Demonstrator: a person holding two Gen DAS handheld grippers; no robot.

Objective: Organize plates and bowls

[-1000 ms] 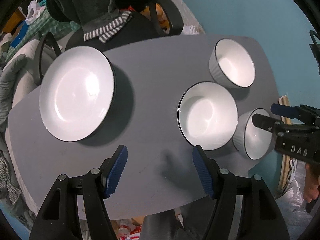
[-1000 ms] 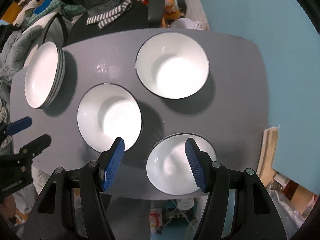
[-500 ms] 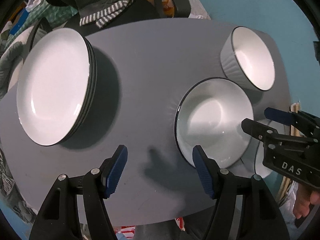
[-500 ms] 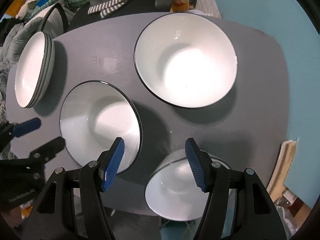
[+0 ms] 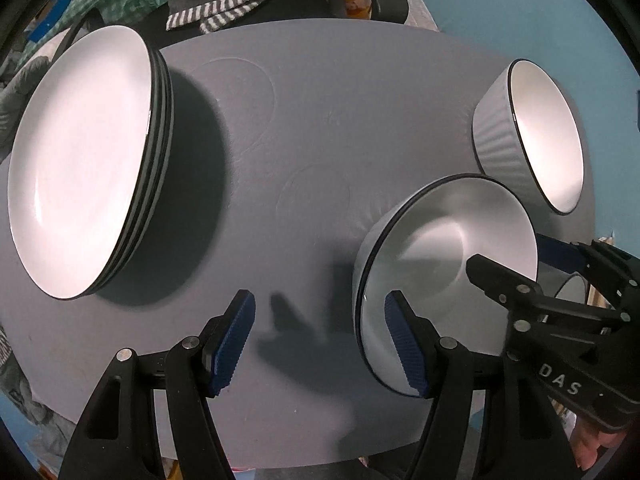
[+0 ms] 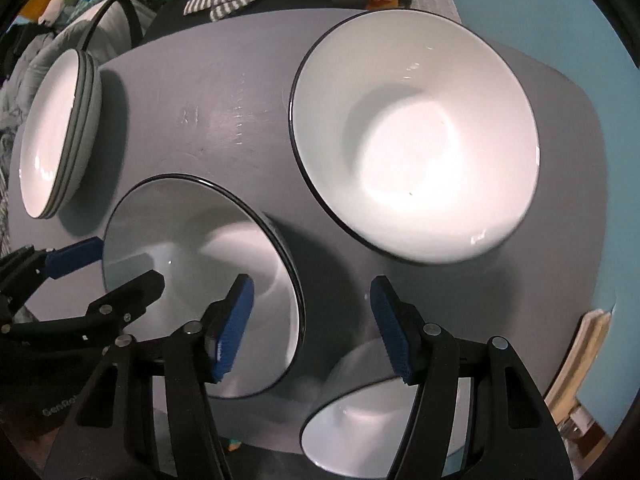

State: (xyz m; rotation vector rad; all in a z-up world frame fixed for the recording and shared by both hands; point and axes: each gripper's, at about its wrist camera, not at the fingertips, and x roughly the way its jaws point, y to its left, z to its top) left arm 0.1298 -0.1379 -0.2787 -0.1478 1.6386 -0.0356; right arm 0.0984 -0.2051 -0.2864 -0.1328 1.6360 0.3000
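Surface: grey table (image 5: 360, 92), teal wall behind.
Left gripper (image 5: 320, 340): wide open, empty; shallow bowl (image 5: 444, 264) at its right finger.
Right gripper (image 6: 312, 320): wide open, empty; same bowl's rim between fingers.
Plate stack (image 5: 84, 160): far left.
Advice: straddle rim squarely, then close gently.

The round ceramic bowls (image 6: 416, 136) and stacked plates (image 5: 80, 160) are white with thin black rims. The oval table (image 5: 304, 112) is plain grey, and the black grippers' finger pads (image 5: 234, 344) are ribbed blue.

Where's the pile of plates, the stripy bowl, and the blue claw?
Plates (image 5: 80, 160), left wrist view, on the white face of the top plate.
Ribbed bowl (image 5: 496, 140), left wrist view, on its ribbed outer wall.
Left claw (image 5: 320, 344), left wrist view, midway between its blue fingertips.
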